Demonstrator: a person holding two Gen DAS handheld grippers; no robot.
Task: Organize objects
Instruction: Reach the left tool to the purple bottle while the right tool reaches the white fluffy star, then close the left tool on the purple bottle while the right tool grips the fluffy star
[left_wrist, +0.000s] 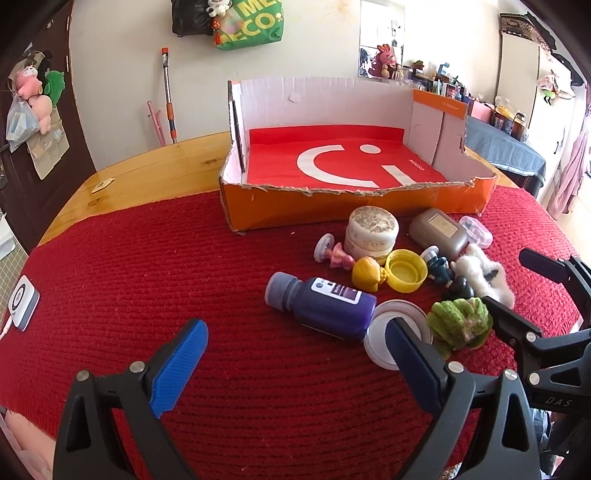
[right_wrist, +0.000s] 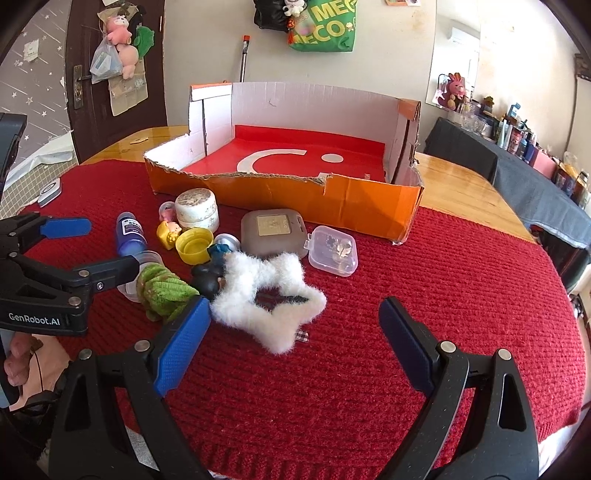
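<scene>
A red knitted cloth (right_wrist: 443, 295) is covering the near part of the wooden table (left_wrist: 147, 166) and is lying under both grippers. An orange cardboard box (left_wrist: 354, 206), torn low along its near wall and holding nothing, is standing ahead of both grippers at the far edge of the cloth. The left gripper (left_wrist: 295, 354) is hovering with its blue pads spread wide and pinching nothing; the right gripper (right_wrist: 295, 332) is likewise spread and holding nothing. A white fluffy star (right_wrist: 273, 295) is lying flat just ahead of the right gripper, nearest its left pad; it is probably light and soft, best pinched across one arm. A purple bottle (left_wrist: 325, 302) is lying on its side just ahead of the left gripper, its long axis running crosswise, cap pointing away from the right pad toward the left; it is looking rigid and smooth, likely to roll, so a grip across the mid-body seems best. A grey case (right_wrist: 273, 232) and a cream round tin (left_wrist: 371, 229) are sitting farther ahead, close to the box, both appearing hard. A green knitted piece (left_wrist: 461, 321), soft, is lying between the two grippers. A clear plastic box (right_wrist: 334, 251), possibly brittle, is resting beyond the star. A yellow cap (left_wrist: 405, 270), open side up, a yellow figurine (left_wrist: 367, 275) and a pink figurine (left_wrist: 340, 256) are clustering in the middle of the pile.
</scene>
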